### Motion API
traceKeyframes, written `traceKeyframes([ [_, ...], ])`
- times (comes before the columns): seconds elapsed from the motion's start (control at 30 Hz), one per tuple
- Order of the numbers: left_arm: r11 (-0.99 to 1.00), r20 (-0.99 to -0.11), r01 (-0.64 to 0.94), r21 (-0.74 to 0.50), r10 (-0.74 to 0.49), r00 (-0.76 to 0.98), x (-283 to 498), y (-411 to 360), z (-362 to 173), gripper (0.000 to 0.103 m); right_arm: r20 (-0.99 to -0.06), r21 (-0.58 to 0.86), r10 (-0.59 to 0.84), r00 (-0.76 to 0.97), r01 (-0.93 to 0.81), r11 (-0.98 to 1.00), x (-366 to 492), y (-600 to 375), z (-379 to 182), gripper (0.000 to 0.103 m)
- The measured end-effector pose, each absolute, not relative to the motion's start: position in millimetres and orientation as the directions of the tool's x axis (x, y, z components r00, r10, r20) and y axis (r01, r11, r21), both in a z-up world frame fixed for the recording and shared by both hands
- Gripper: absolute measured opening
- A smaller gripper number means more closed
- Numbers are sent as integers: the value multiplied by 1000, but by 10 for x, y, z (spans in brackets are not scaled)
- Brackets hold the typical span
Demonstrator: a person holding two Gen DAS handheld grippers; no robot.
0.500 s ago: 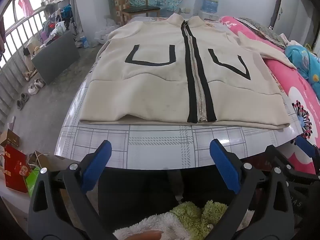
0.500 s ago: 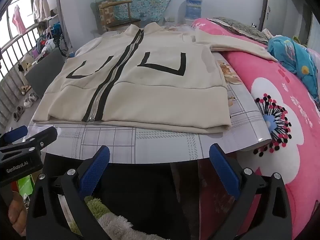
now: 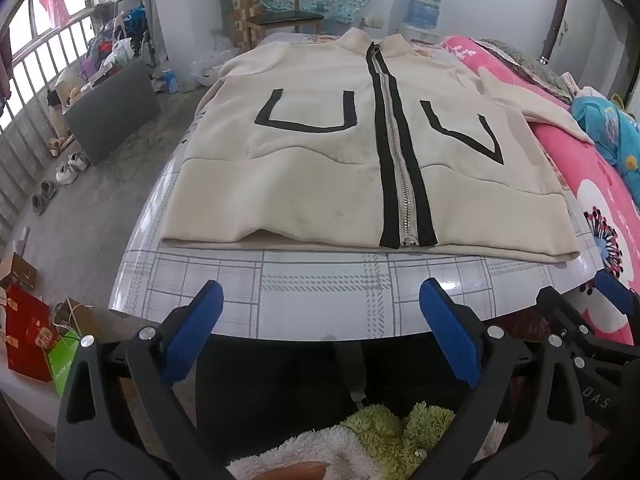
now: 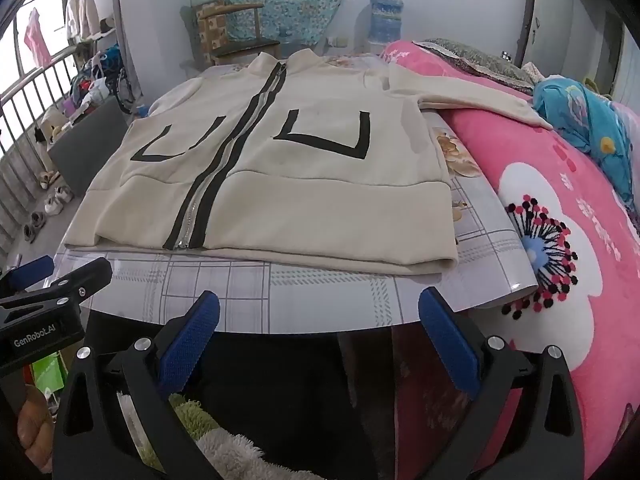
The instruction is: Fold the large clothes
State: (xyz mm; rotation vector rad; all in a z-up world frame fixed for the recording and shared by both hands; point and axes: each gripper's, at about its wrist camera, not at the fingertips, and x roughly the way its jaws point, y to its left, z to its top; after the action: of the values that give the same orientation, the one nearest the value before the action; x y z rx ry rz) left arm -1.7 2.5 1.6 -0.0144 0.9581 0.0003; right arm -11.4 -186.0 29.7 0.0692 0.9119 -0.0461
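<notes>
A cream zip-up jacket with a black-edged zipper and black U and V marks lies flat, front up, on the checked table. Its right sleeve reaches out over the pink bedding. My left gripper hangs open near the table's front edge, short of the jacket's hem, with nothing between its blue pads. My right gripper is open too, just off the same edge, empty. In the right wrist view the left gripper shows at the left edge; the right gripper shows at the right of the left wrist view.
A pink flowered bed cover borders the table on the right, with a blue cloth on it. A wooden chair and a water bottle stand beyond the table. Shoes, bags and clutter lie on the floor at left.
</notes>
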Motion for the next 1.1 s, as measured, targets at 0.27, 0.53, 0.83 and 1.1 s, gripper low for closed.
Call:
traceKeyframes([
  [0.27,1000,-818,-7,-21,-13,575,-5,18,25,95,-790,33,-16,613,67,997,-115,-1846,282,97],
  [0.53,1000,-819,-8,-27,-18,574,7,32,16,95,-791,25,-22,611,69,997,-112,-1810,292,97],
  [0.83,1000,-818,-8,-29,-19,575,20,45,14,95,-791,21,-25,612,69,997,-80,-1803,298,97],
  [1.1,999,-818,-10,-34,-22,575,45,54,27,95,-790,21,-25,612,69,997,-87,-1802,302,97],
])
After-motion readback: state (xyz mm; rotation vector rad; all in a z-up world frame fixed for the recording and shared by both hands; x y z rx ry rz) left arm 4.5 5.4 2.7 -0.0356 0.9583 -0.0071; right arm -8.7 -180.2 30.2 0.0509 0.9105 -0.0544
